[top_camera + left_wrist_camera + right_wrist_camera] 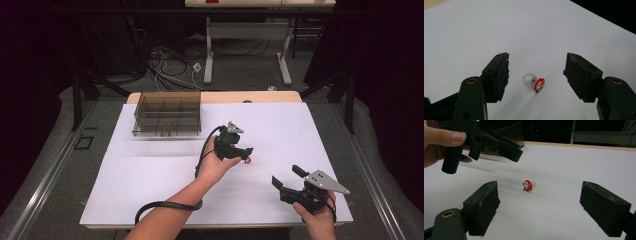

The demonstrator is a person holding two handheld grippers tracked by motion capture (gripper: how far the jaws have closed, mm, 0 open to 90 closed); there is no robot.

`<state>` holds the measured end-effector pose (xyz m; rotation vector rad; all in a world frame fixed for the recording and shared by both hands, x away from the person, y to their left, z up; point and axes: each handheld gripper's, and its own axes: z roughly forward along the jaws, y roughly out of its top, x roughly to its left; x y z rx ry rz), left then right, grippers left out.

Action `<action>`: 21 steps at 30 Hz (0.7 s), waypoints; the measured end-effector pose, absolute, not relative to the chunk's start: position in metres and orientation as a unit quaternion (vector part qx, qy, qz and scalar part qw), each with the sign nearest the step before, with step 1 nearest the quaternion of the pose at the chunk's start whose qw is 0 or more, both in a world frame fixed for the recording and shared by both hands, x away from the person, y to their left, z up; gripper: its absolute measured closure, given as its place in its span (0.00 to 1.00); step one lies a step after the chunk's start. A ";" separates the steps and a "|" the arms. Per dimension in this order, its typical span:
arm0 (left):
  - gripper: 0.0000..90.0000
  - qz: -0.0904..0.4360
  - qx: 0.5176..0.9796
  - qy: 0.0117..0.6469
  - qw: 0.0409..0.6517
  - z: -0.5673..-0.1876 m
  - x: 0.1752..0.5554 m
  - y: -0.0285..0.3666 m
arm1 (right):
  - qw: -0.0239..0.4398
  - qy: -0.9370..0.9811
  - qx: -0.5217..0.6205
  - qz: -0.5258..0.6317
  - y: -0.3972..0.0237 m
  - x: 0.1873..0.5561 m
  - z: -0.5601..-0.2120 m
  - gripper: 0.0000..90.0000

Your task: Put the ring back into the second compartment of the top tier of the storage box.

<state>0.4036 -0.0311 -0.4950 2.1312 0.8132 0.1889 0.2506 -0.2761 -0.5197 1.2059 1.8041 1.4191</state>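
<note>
On the white counter (150,170), near its middle, lies a small clear ring with a red Santa charm (534,83), resting flat and untouched. The left tool (535,72) hangs just above it, jaws released and straddling the ring, seemingly lined up for a pinch. The right tool (286,181) waits released, well apart, pointed toward the ring. A smoky compartment box (167,113) stands at the far edge, likely the destination.

My two black hand-held grippers, bare forearms

My left gripper (243,154), frame centre, trails a looping black cable; my right gripper (286,183), lower right, carries a grey three-cornered plate. Blocky black fingers (499,75), brass-ringed screws.
</note>
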 end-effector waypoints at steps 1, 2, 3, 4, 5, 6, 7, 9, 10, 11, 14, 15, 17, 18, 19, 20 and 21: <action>0.40 0.075 0.848 0.323 0.414 -0.495 0.404 -0.031 | 0.271 0.669 0.449 0.527 -0.276 0.251 -0.520 0.17; 0.40 0.072 0.848 0.324 0.413 -0.497 0.404 -0.033 | 0.271 0.669 0.449 0.527 -0.276 0.251 -0.520 0.17; 0.41 0.068 0.850 0.324 0.410 -0.499 0.404 -0.036 | 0.271 0.668 0.448 0.528 -0.276 0.251 -0.520 0.17; 0.41 0.068 0.850 0.324 0.410 -0.499 0.404 -0.036 | 0.271 0.668 0.448 0.528 -0.276 0.251 -0.520 0.17; 0.41 0.070 0.853 0.320 0.407 -0.500 0.405 -0.037 | 0.271 0.668 0.448 0.528 -0.276 0.251 -0.520 0.17; 0.42 0.060 0.852 0.325 0.407 -0.503 0.405 -0.040 | 0.271 0.668 0.448 0.529 -0.276 0.251 -0.520 0.17; 0.42 0.060 0.852 0.325 0.407 -0.503 0.405 -0.040 | 0.271 0.668 0.448 0.529 -0.276 0.251 -0.520 0.17; 0.43 0.045 0.855 0.327 0.400 -0.507 0.407 -0.041 | 0.268 0.669 0.450 0.527 -0.276 0.250 -0.520 0.17; 0.43 0.045 0.855 0.327 0.400 -0.507 0.407 -0.041 | 0.268 0.669 0.450 0.527 -0.276 0.250 -0.520 0.17; 0.43 0.041 0.853 0.331 0.402 -0.508 0.407 -0.042 | 0.268 0.669 0.450 0.527 -0.276 0.250 -0.520 0.17; 0.46 0.034 0.857 0.332 0.394 -0.511 0.409 -0.042 | 0.267 0.669 0.451 0.527 -0.277 0.251 -0.520 0.17; 0.46 0.031 0.858 0.335 0.388 -0.512 0.410 -0.042 | 0.267 0.669 0.451 0.527 -0.277 0.251 -0.520 0.17; 0.47 0.025 0.860 0.337 0.383 -0.513 0.410 -0.043 | 0.267 0.669 0.451 0.527 -0.277 0.251 -0.520 0.17; 0.48 0.025 0.860 0.337 0.383 -0.513 0.410 -0.043 | 0.266 0.669 0.451 0.528 -0.277 0.251 -0.520 0.17; 0.49 0.022 0.861 0.339 0.379 -0.515 0.411 -0.044 | 0.265 0.669 0.451 0.528 -0.277 0.251 -0.520 0.17; 0.49 0.019 0.862 0.339 0.376 -0.516 0.412 -0.044 | 0.265 0.669 0.450 0.528 -0.277 0.251 -0.520 0.17; 0.50 0.019 0.862 0.339 0.376 -0.516 0.412 -0.044 | 0.265 0.669 0.450 0.528 -0.277 0.251 -0.520 0.17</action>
